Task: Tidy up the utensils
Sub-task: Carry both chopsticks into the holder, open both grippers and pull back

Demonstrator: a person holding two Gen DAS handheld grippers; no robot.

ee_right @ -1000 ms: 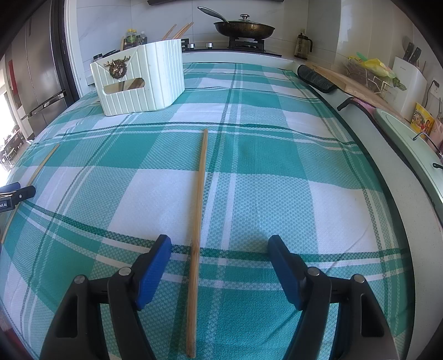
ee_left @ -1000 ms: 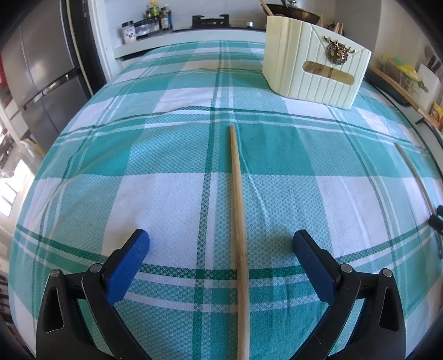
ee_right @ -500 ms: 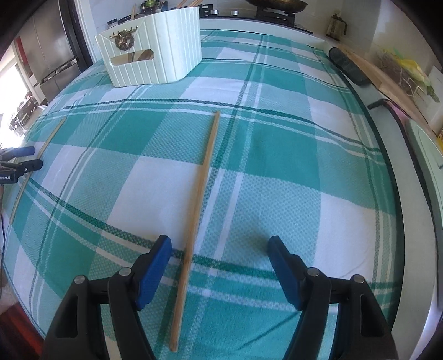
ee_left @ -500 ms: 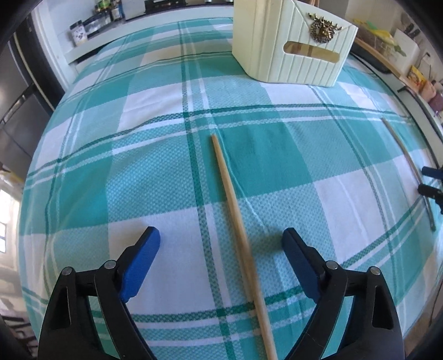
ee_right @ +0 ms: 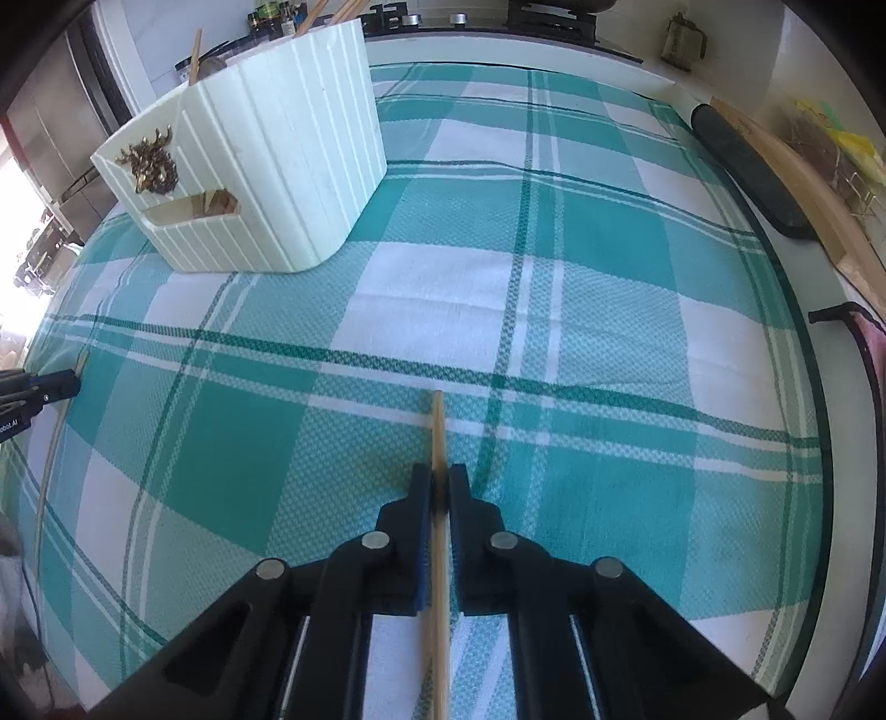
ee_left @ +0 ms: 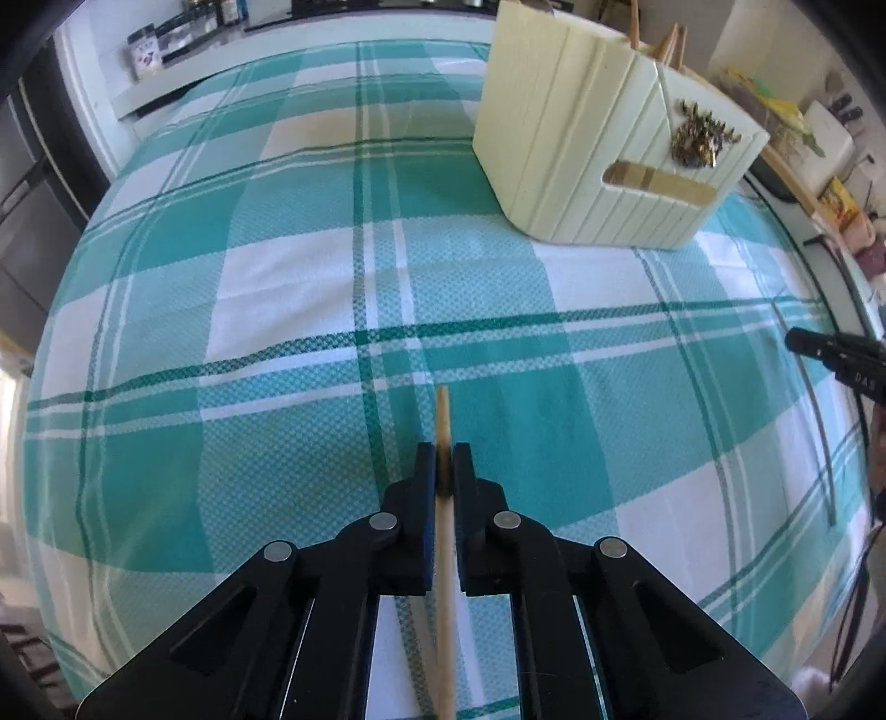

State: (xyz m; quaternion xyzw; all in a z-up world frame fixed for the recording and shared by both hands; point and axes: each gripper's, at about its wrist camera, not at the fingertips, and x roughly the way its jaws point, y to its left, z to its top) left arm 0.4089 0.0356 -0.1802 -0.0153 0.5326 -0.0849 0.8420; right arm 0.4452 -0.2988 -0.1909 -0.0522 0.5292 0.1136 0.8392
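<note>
My left gripper (ee_left: 443, 462) is shut on a wooden chopstick (ee_left: 443, 421) whose tip sticks out past the fingers, over the plaid cloth. My right gripper (ee_right: 440, 482) is shut on a second wooden chopstick (ee_right: 437, 426) in the same way. A cream ribbed utensil holder (ee_left: 598, 149) with a brass ornament stands at the far right in the left wrist view and at the far left in the right wrist view (ee_right: 266, 166); chopsticks stand inside it. Each gripper shows at the edge of the other's view: the right gripper (ee_left: 836, 354) and the left gripper (ee_right: 39, 387).
A teal and white plaid cloth (ee_left: 277, 310) covers the counter. Jars (ee_left: 147, 52) stand on the far ledge. A dark oblong object (ee_right: 747, 171) and a wooden board (ee_right: 803, 177) lie along the right edge, by the counter's rim.
Both grippers have closed on their chopsticks, which lay on the cloth between open jaws before. Both have moved forward, closer to the utensil holder.
</note>
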